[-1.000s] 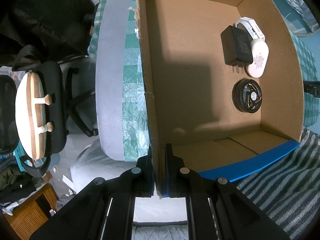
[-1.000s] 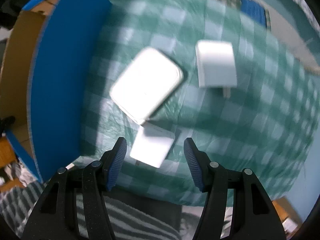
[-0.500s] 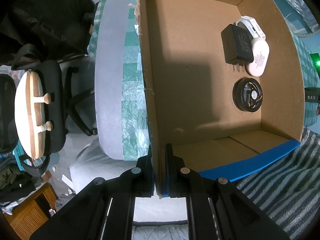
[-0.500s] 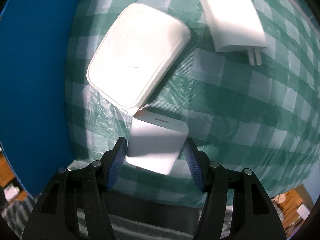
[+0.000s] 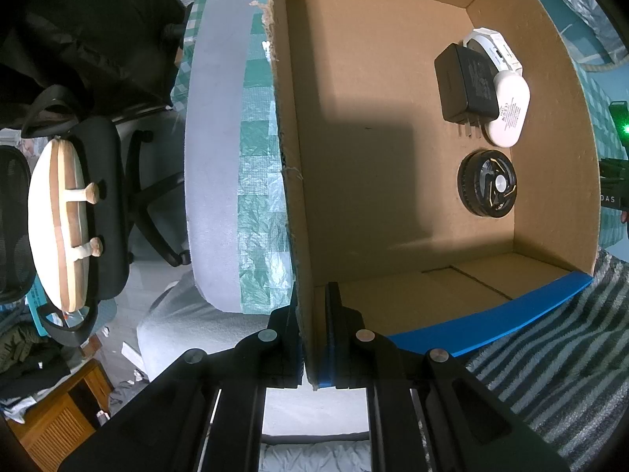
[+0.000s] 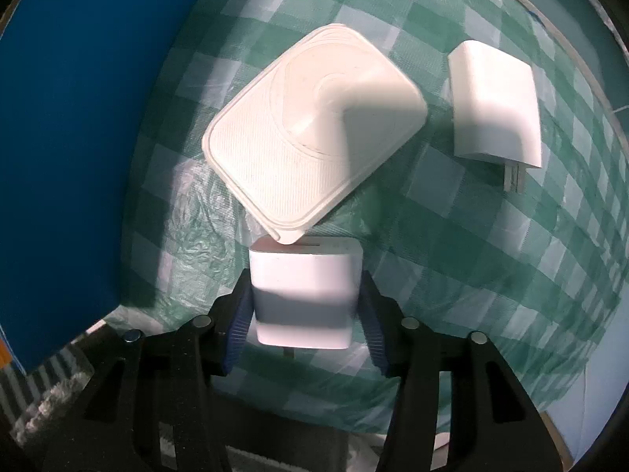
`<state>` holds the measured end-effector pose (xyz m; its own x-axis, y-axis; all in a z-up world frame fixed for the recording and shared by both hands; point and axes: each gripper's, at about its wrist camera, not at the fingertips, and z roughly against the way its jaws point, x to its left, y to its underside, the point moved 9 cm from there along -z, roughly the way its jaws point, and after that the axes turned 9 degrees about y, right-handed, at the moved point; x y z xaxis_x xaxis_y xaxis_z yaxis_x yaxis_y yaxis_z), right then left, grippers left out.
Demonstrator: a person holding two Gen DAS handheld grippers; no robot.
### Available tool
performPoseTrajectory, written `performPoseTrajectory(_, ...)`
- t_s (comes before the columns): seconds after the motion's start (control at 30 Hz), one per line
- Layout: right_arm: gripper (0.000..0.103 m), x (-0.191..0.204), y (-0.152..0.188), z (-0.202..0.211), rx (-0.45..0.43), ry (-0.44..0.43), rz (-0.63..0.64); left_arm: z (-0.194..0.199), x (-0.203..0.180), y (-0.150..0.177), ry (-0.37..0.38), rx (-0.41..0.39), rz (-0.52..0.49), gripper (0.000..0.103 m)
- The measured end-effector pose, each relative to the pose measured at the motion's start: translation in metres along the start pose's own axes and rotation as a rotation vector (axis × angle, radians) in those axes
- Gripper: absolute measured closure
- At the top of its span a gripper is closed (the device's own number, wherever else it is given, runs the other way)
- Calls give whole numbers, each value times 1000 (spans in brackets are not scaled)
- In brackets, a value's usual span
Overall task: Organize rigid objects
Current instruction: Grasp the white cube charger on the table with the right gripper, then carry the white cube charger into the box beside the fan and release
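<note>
My left gripper (image 5: 314,338) is shut on the near wall of the cardboard box (image 5: 302,212) at its corner. Inside the box lie a black power adapter (image 5: 466,82), a white oval case (image 5: 507,108), a white device (image 5: 493,45) and a black round disc (image 5: 487,183). My right gripper (image 6: 304,306) is open, its jaws on either side of a small white cube charger (image 6: 302,291) on the green checked cloth; touch is unclear. A white square pad (image 6: 314,133) overlaps the cube's far edge. A white plug adapter (image 6: 493,104) lies to the right.
The box's blue outer wall (image 6: 78,126) stands left of the right gripper. The table edge (image 5: 214,157) and a black office chair (image 5: 98,204) with a cushion are left of the box. A striped blanket (image 5: 550,354) lies near the box's front.
My right gripper has come down and forward until the cube charger sits between its jaws, and the jaws have narrowed around it. The left gripper and box have not moved.
</note>
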<state>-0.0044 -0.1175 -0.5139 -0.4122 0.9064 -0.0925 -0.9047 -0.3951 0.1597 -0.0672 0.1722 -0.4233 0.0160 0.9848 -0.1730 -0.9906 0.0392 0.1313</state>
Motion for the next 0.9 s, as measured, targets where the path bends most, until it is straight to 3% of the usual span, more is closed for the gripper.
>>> performPoseTrajectory(0.17, 53, 1, 2, 9, -8, -19, -2, 0, 0, -1, 0, 1, -1, 94)
performPoseTrajectory(0.47, 53, 1, 1, 61, -65, -27, 42, 1, 2, -3, 2, 1, -7, 94)
performPoseTrajectory(0.9, 53, 19, -24, 132, -176, -30, 120, 1, 1, -7, -1, 5, -14, 94)
